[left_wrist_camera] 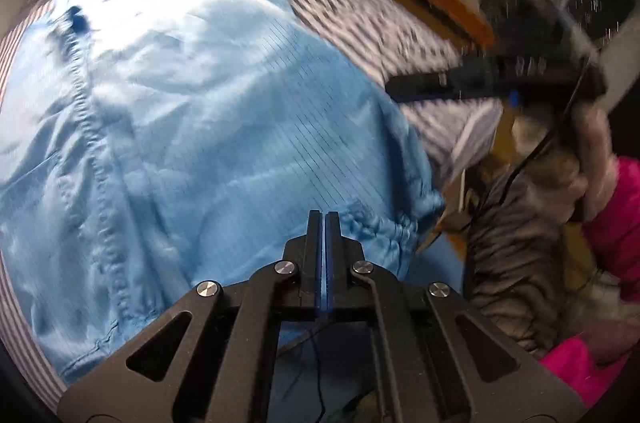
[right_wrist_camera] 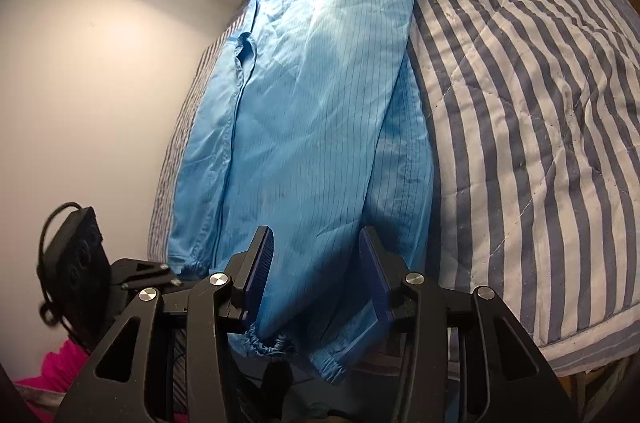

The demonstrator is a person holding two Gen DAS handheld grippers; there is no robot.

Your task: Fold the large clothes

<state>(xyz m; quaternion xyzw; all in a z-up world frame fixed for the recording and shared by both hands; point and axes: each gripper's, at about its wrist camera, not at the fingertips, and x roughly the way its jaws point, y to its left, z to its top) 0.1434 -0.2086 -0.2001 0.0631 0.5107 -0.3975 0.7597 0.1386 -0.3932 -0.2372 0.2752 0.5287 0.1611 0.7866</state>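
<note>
At six o'clock, right gripper (right_wrist_camera: 316,271) spread around blue garment's (right_wrist_camera: 312,111) gathered cuffs, not pinching. Left gripper (left_wrist_camera: 323,239) clamped shut, apparently empty, over the hem. Beyond, garment lengthwise on striped quilt (right_wrist_camera: 520,83), toward twelve. Risk: slick fabric sliding, spoiling the fold.

Both black grippers, left gripper (left_wrist_camera: 323,219) and right gripper (right_wrist_camera: 316,255), carry silver screws, blue ribbed pads; pink sleeve (left_wrist_camera: 616,219) at right edge.

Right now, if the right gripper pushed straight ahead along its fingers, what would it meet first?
Most likely the light blue garment on the striped bedspread. The right gripper stands open with the cloth's elastic cuff end between its fingers; whether it already touches is unclear.
</note>
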